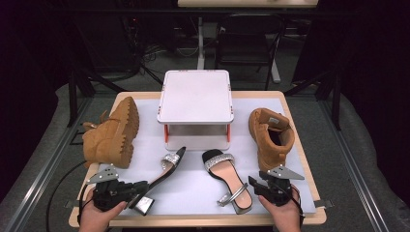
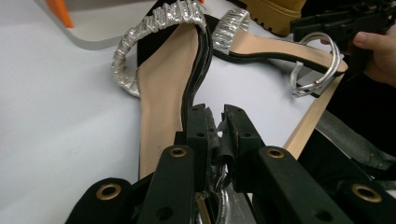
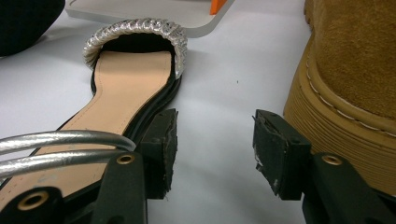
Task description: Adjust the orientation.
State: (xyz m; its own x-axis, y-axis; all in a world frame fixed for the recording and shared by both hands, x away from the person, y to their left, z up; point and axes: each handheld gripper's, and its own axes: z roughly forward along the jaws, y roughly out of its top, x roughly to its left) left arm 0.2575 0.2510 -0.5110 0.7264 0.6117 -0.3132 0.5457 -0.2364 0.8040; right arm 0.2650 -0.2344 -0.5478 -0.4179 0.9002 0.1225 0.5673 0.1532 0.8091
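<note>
Left hand (image 1: 96,217) enters from the bottom edge of the high view, fingers wrapped under the black left hand-held gripper (image 1: 140,189). Gripper body lies nearly level, pointing right and slightly away from the person, grey three-cornered plate on top, cable trailing off to the left. In the left gripper view its 2 black jaws stand almost together, pads pinching a thin edge between them.

Right hand (image 1: 283,212) also comes in from the bottom edge, holding the black right hand-held gripper (image 1: 255,186), which points left and away. In the right gripper view (image 3: 215,140) its 2 jaws stand apart, nothing between the pads.
</note>
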